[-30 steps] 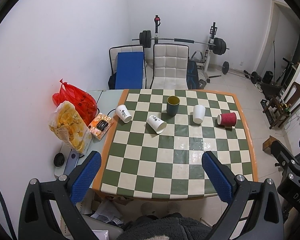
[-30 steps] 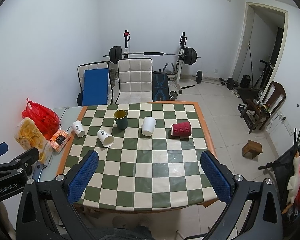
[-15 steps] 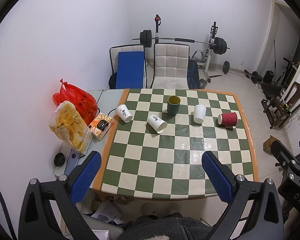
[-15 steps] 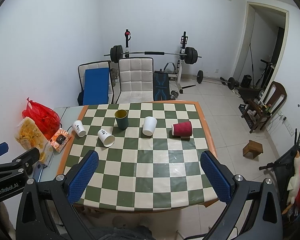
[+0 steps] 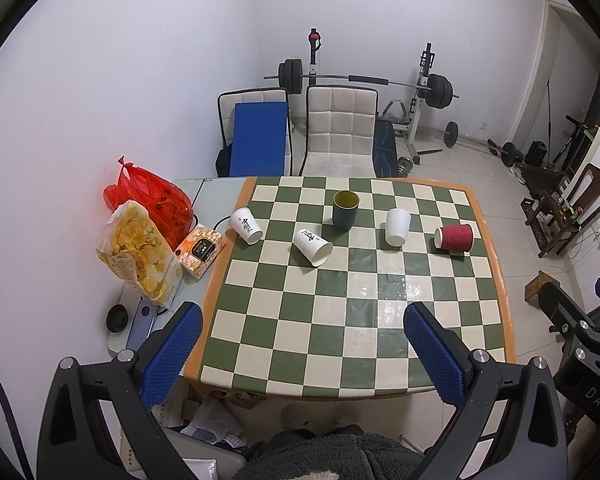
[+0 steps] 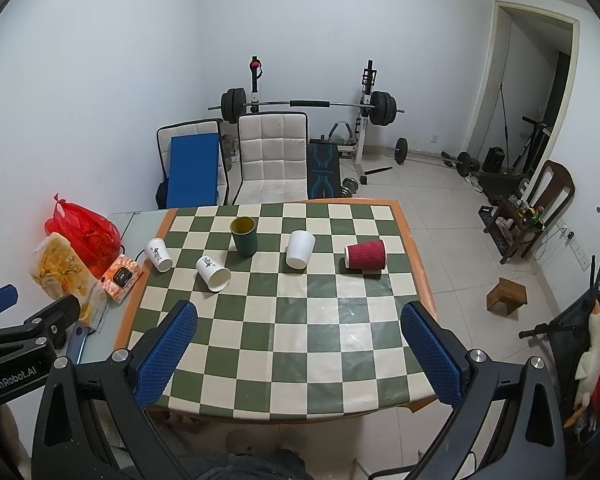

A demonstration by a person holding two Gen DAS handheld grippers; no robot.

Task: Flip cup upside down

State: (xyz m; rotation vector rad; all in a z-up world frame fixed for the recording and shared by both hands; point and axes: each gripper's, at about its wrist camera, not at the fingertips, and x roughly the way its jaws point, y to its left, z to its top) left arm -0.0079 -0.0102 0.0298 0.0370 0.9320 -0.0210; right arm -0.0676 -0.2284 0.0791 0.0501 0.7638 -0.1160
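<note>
Several cups sit on the far half of the green-and-white checkered table (image 5: 356, 320). A dark green cup (image 5: 345, 210) stands upright, mouth up. Two white printed paper cups (image 5: 246, 225) (image 5: 313, 247) lie on their sides. A plain white cup (image 5: 397, 227) stands mouth down. A red ribbed cup (image 5: 454, 239) lies on its side at the right. The right wrist view shows the same cups: green (image 6: 244, 235), white (image 6: 300, 249), red (image 6: 365, 255). My left gripper (image 5: 300, 346) and right gripper (image 6: 298, 344) are both open and empty, held above the table's near edge, far from the cups.
A red bag (image 5: 150, 200), a yellow snack bag (image 5: 140, 254) and an orange box (image 5: 200, 250) lie on a side surface left of the table. Two chairs (image 5: 340, 128) and a barbell rack stand behind it. A small wooden stool (image 6: 506, 295) is on the floor at the right.
Both views have shifted very slightly; the cups and the open grippers look unchanged.
</note>
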